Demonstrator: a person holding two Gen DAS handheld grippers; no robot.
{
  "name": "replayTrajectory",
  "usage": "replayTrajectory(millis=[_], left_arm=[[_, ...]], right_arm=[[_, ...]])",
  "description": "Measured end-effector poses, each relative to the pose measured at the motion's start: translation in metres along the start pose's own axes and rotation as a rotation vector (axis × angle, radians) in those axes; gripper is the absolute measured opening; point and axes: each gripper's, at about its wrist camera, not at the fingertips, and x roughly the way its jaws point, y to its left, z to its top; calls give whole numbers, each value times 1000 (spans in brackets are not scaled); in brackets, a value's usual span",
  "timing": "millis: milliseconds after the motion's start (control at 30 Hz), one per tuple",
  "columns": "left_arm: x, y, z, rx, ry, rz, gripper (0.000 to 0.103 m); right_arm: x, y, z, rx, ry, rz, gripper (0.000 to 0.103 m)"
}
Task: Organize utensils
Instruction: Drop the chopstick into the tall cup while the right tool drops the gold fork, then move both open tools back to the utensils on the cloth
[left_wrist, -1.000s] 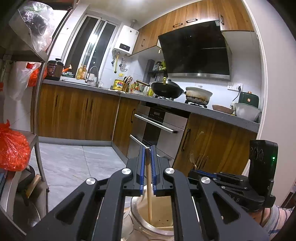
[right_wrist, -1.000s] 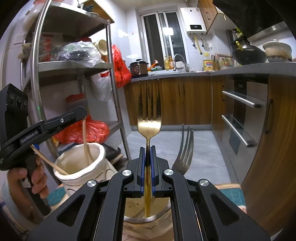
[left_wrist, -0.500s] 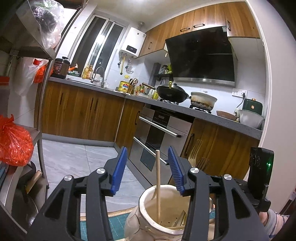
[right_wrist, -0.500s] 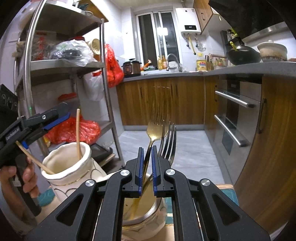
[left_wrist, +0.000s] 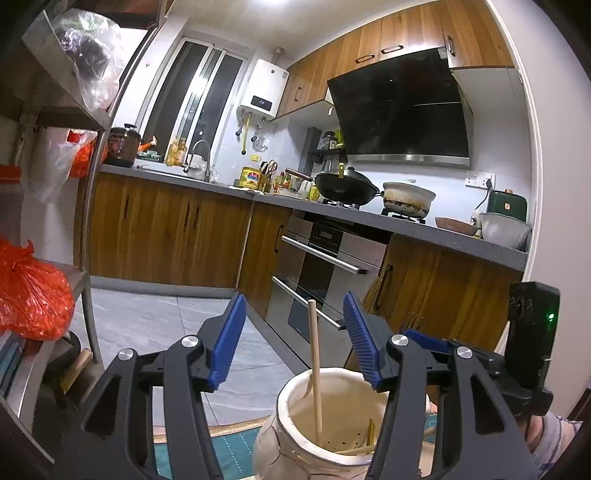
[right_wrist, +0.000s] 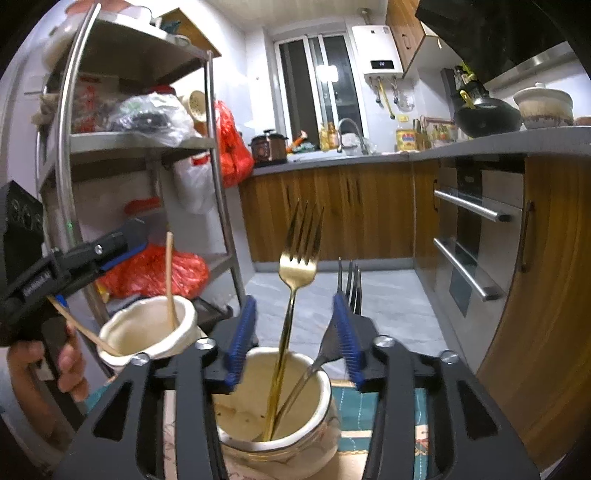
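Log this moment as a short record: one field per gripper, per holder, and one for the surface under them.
left gripper: open, jaws wide either side of the chopstick, not touching it
right gripper: open, gold fork standing free between the jaws
left holder: cream ceramic pot; one upright chopstick, more sticks lying low inside
right holder: cream pot with gold fork and silver fork, tines up
surface: teal patterned mat under the pots
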Motion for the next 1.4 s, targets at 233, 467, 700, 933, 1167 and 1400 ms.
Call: replayTrajectory(millis=[233,467,700,933,1167,1400], left_arm=[[-10,-3,4,16,-23,46,72],[-43,-20,21,34,-73,122,97],[-76,-42,28,54,-69,155,97],[-98,-68,24,90,-44,177,97],[-113,-89,7,90,3,176,97],[-121,-105,-18,104,69,174,97]], right_arm=[[-12,3,5,3,-58,48,84],[-28,9,11,-6,-98,76,96],[-50,10,16,6,-123,79,98],[-76,11,9,-8,-110,32,98],[-97,4,-13,18,-58,-17,98],[-114,2,-37,18,-3,-56,98]])
